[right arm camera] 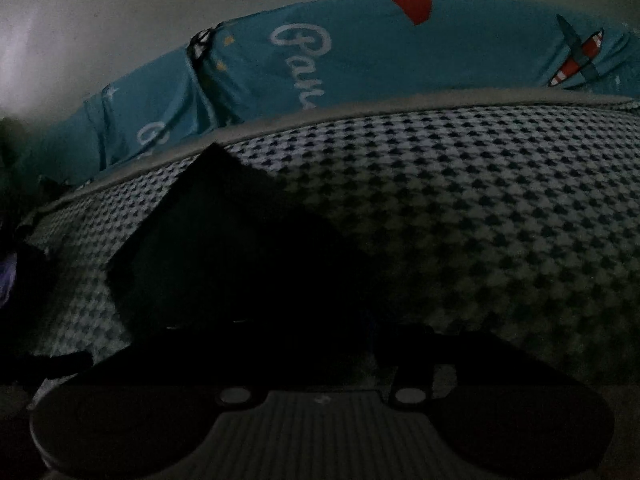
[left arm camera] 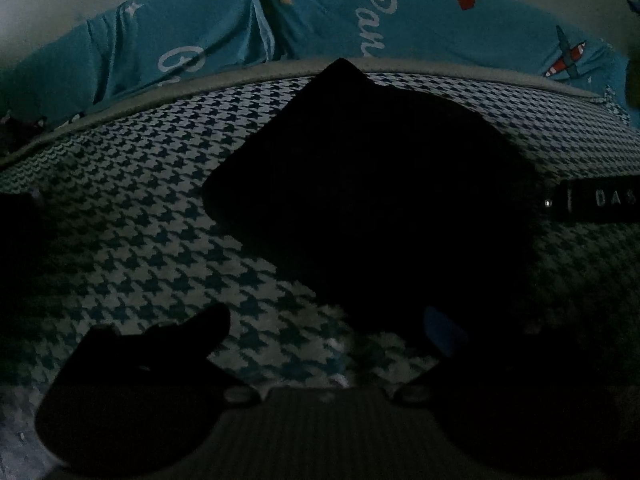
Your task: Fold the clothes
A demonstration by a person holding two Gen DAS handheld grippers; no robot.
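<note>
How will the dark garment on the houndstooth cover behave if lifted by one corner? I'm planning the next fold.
The dark garment lies flat in a folded shape with a pointed far corner, so it is probably soft cloth that would droop and unfold. It looks thin, so likely light. The houndstooth cover looks woven, so it may drag rather than slide.

Black garment [left arm camera: 372,184] lies on houndstooth bed cover [left arm camera: 140,208].

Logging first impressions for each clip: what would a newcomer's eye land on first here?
The dark garment stands out, a near-black folded shape lying in the middle of the houndstooth bed cover. Behind it, along the wall, runs a bright turquoise sheet with white script, a red shape and a small plane. The scene is very dim.
</note>
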